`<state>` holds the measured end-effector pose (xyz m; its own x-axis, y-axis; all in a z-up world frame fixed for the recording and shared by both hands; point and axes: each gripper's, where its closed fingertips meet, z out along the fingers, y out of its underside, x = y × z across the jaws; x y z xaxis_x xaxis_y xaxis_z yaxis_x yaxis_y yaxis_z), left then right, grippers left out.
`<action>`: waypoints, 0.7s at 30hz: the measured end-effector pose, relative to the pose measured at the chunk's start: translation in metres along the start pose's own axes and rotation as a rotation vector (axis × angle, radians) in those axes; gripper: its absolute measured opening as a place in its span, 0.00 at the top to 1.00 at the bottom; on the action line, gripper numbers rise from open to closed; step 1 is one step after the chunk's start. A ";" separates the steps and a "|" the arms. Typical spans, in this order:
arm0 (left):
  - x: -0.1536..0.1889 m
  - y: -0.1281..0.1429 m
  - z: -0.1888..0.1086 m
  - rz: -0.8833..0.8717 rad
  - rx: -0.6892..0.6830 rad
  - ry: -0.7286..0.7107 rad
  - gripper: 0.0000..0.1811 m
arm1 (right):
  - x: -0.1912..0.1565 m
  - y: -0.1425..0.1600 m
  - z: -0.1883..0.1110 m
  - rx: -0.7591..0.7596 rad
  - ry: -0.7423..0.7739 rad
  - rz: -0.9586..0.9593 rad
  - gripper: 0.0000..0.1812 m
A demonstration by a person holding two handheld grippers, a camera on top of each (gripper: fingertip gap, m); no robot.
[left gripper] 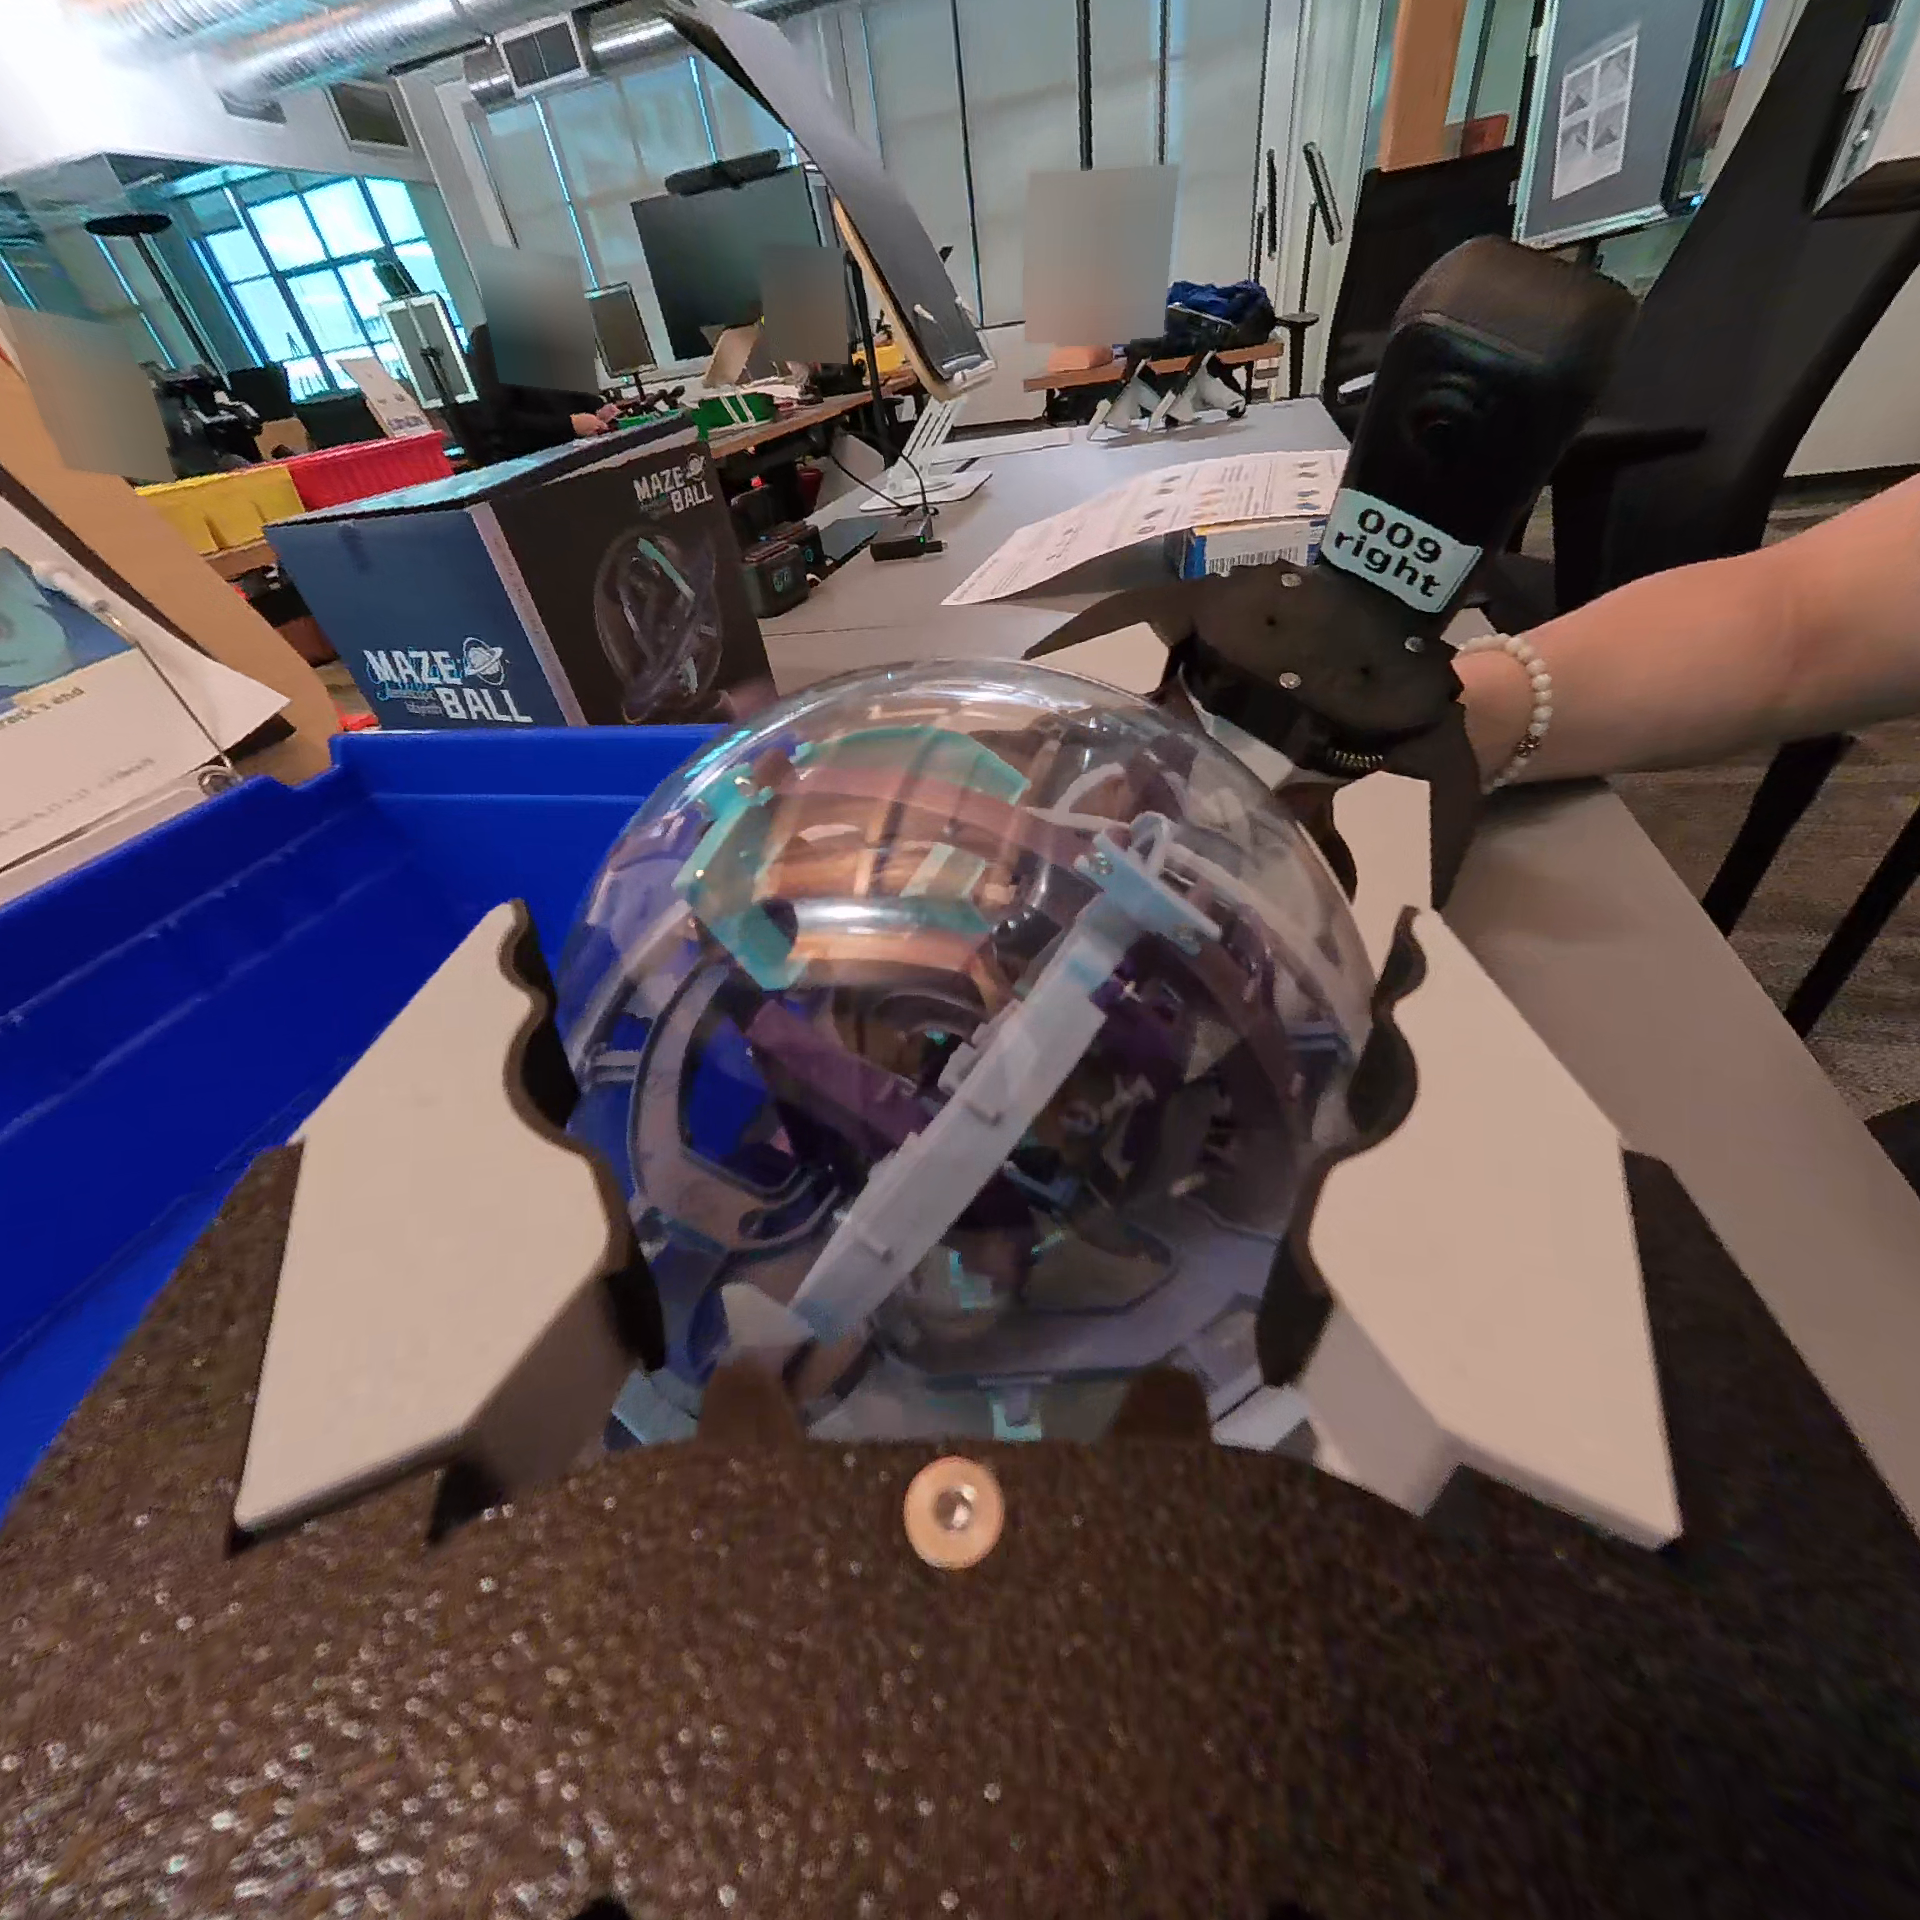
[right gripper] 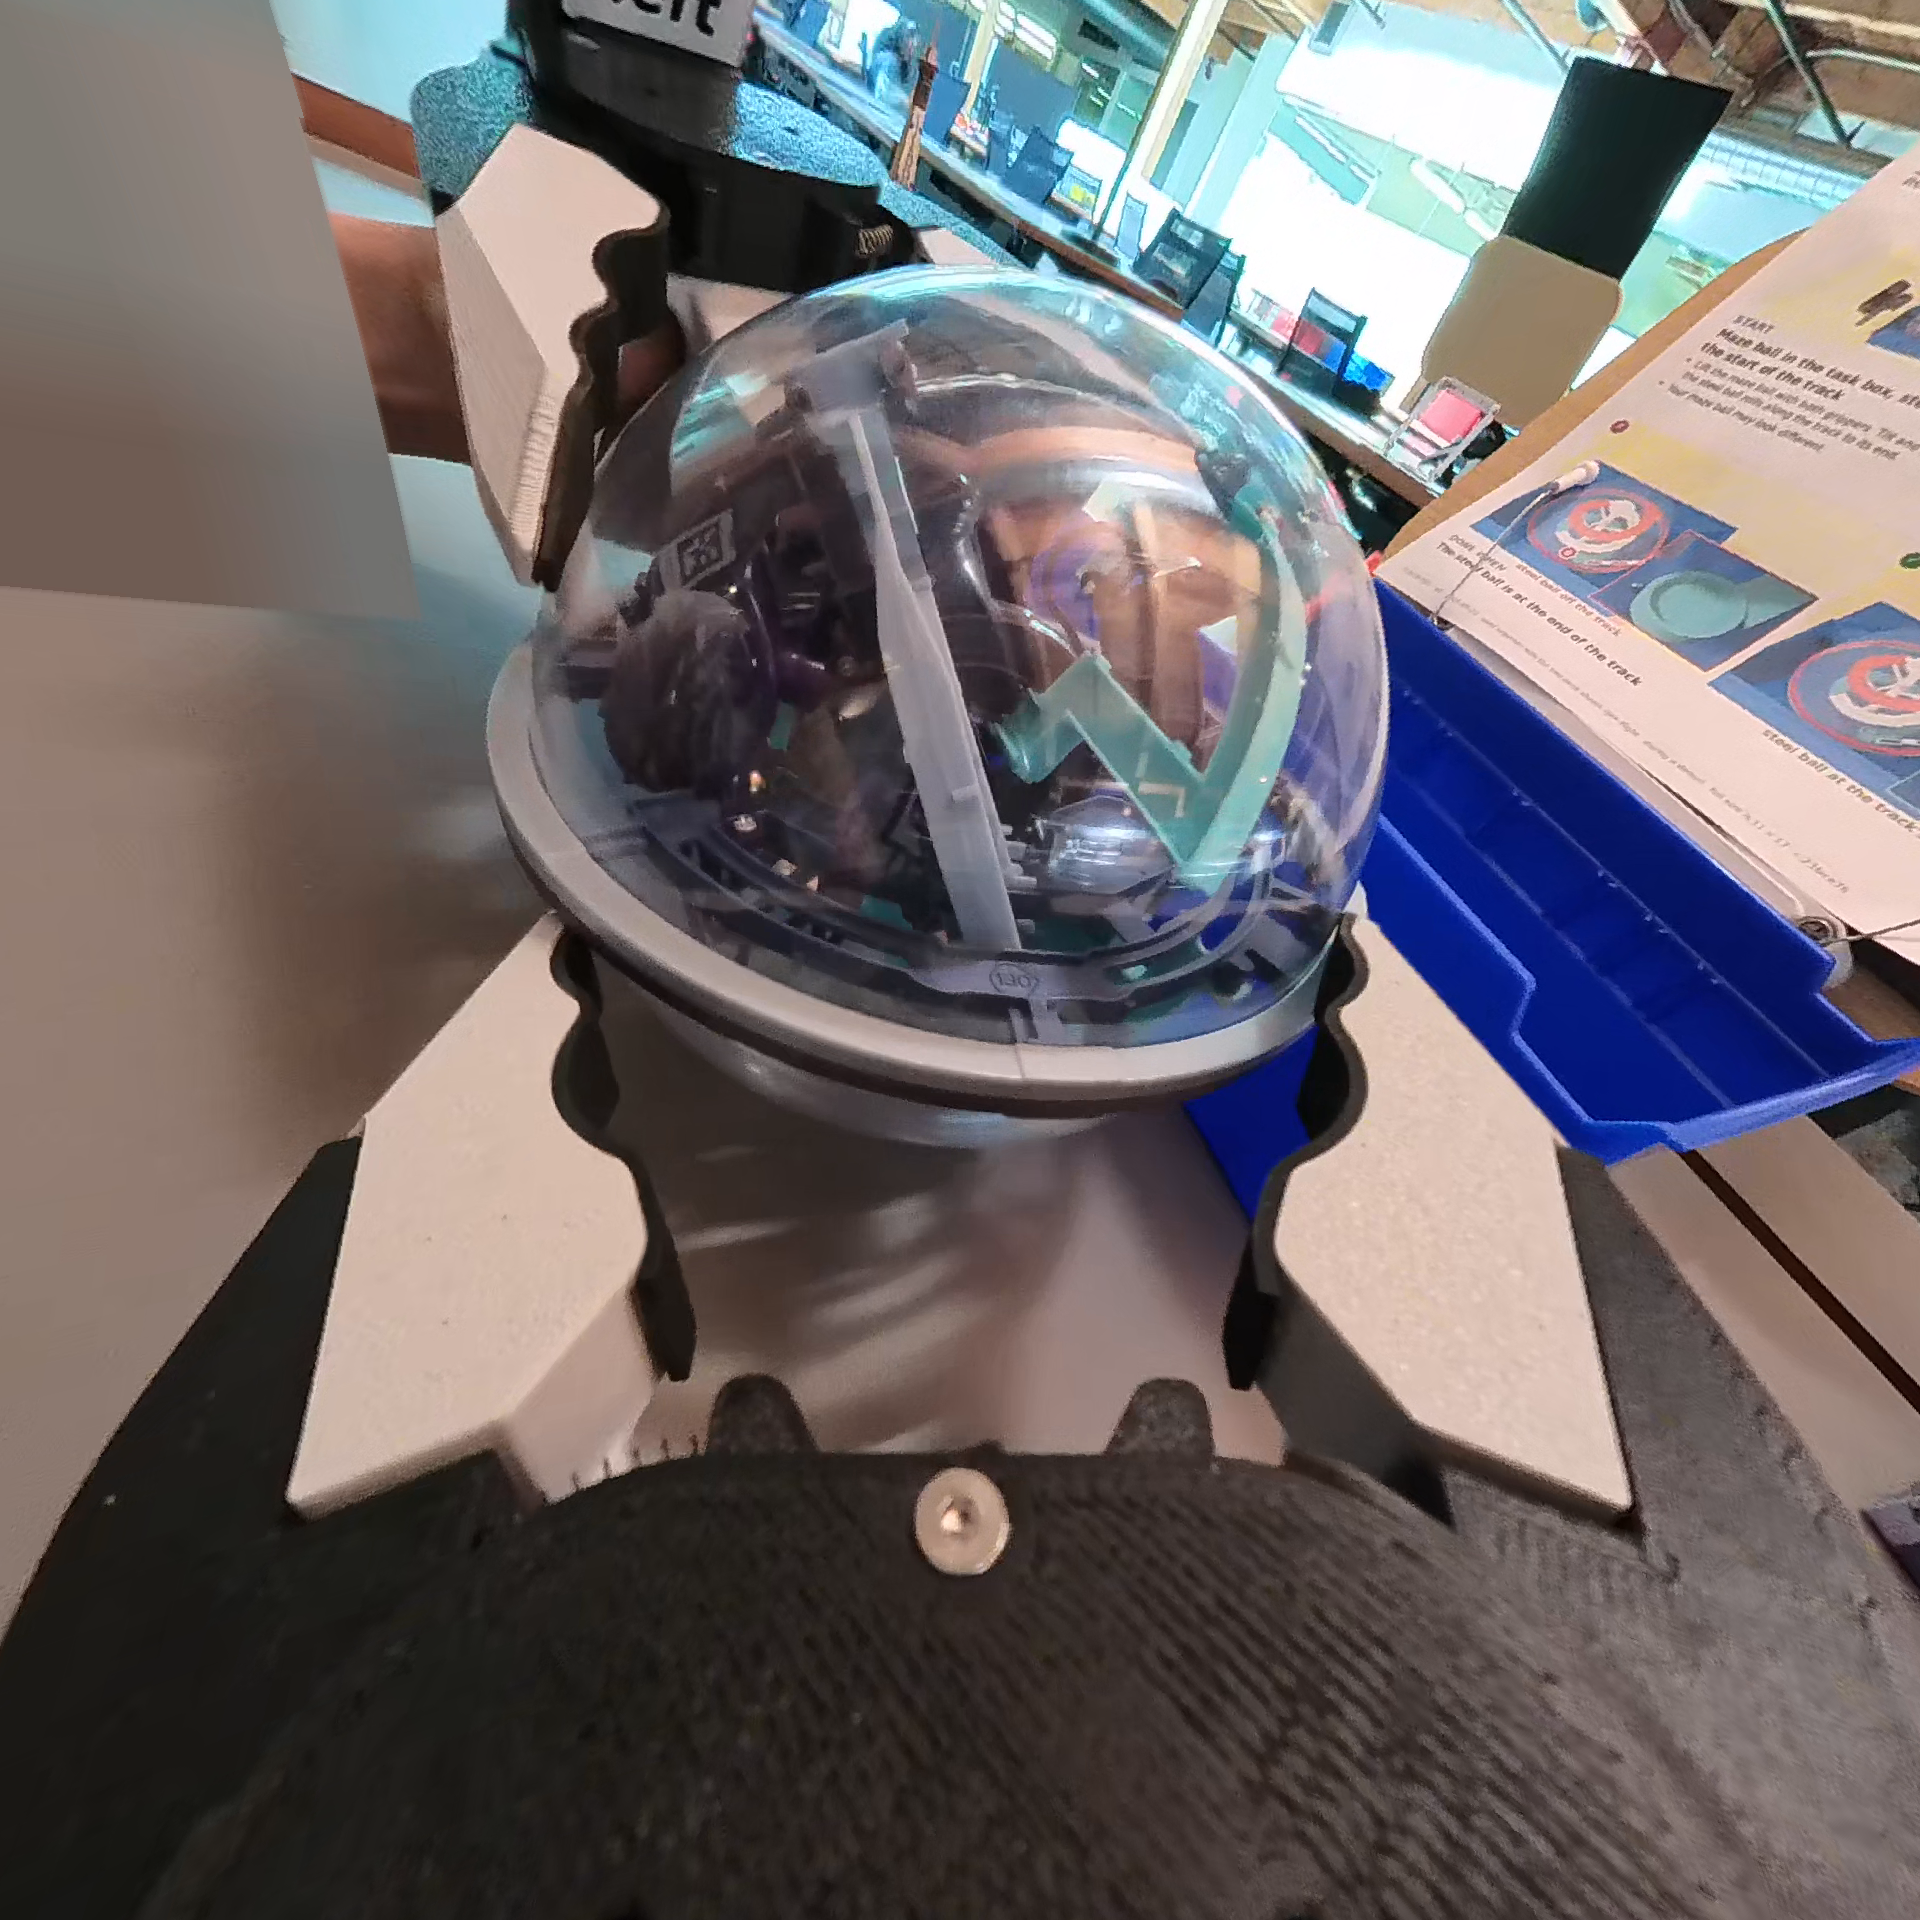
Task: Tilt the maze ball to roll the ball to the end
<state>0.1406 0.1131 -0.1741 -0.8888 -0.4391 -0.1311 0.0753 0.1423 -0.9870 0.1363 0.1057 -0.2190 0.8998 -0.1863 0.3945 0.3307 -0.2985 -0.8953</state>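
The maze ball (left gripper: 966, 1039) is a clear sphere with grey, teal and purple tracks inside. My left gripper (left gripper: 961, 920) is shut on it, one finger on each side. In the right wrist view the maze ball (right gripper: 935, 675) shows a grey ring (right gripper: 790, 1029) around its middle and sits tilted. My right gripper (right gripper: 956, 940) is shut on it at and below the ring. The right gripper (left gripper: 1330, 790) also shows beyond the ball in the left wrist view, held by a hand (left gripper: 1662, 686). A left gripper finger (right gripper: 499, 343) touches the ball's far side. I cannot pick out the small steel ball.
A blue bin (left gripper: 208, 987) lies left of the ball and shows again in the right wrist view (right gripper: 1558, 935). The maze ball's dark box (left gripper: 499, 592) stands behind it. An instruction sheet (right gripper: 1714, 540) leans over the bin. The grey table (right gripper: 208, 935) lies below, with a black chair (left gripper: 1766, 416) beside it.
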 end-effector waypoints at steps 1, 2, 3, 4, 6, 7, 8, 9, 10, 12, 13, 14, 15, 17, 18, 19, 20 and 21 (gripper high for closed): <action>0.000 0.000 0.000 -0.003 -0.001 0.002 0.18 | 0.000 0.000 0.000 0.003 -0.001 -0.007 0.26; 0.000 0.001 0.000 -0.005 -0.006 0.006 0.18 | 0.000 -0.001 0.000 0.013 -0.003 -0.019 0.26; 0.001 0.001 0.000 -0.010 -0.014 0.011 0.18 | 0.001 -0.002 0.001 0.026 -0.002 -0.040 0.25; 0.002 0.002 0.000 -0.016 -0.022 0.020 0.18 | 0.001 -0.003 0.002 0.036 -0.003 -0.067 0.23; 0.008 0.004 0.001 -0.037 -0.037 0.062 0.18 | -0.001 -0.005 0.004 0.054 -0.019 -0.115 0.17; 0.011 0.005 0.002 -0.052 -0.043 0.080 0.18 | -0.002 -0.008 0.005 0.067 -0.023 -0.131 0.13; 0.012 0.005 0.002 -0.064 -0.042 0.088 0.19 | -0.004 -0.011 0.005 0.084 -0.025 -0.155 0.13; 0.013 0.005 0.002 -0.067 -0.041 0.094 0.18 | -0.005 -0.012 0.004 0.094 -0.023 -0.168 0.13; 0.013 0.005 0.002 -0.069 -0.042 0.098 0.19 | -0.005 -0.013 0.004 0.096 -0.022 -0.166 0.13; 0.013 0.002 0.003 -0.081 -0.026 0.097 0.19 | -0.006 -0.012 0.004 0.094 -0.010 -0.158 0.13; 0.013 0.000 0.004 -0.091 -0.011 0.094 0.19 | -0.006 -0.011 0.004 0.092 -0.002 -0.145 0.13; 0.012 -0.001 0.004 -0.102 0.002 0.089 0.19 | -0.006 -0.010 0.004 0.087 0.001 -0.123 0.13; 0.011 -0.002 0.005 -0.111 0.010 0.081 0.19 | -0.005 -0.009 0.004 0.078 0.003 -0.111 0.13; 0.006 -0.004 0.006 -0.137 0.025 0.058 0.19 | -0.003 -0.008 0.005 0.059 0.008 -0.081 0.14; 0.004 -0.005 0.007 -0.148 0.029 0.046 0.19 | -0.002 -0.007 0.005 0.049 0.015 -0.066 0.15; 0.002 -0.005 0.007 -0.156 0.027 0.037 0.20 | -0.001 -0.007 0.005 0.039 0.022 -0.054 0.16; 0.001 -0.005 0.008 -0.163 0.021 0.033 0.20 | -0.001 -0.007 0.005 0.035 0.027 -0.040 0.16; 0.001 -0.005 0.008 -0.168 0.017 0.033 0.20 | -0.001 -0.006 0.006 0.027 0.029 -0.027 0.16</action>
<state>0.1433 0.1052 -0.1703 -0.9038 -0.4262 0.0385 -0.0679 0.0539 -0.9962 0.1354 0.1129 -0.2150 0.8817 -0.2059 0.4245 0.3630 -0.2784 -0.8892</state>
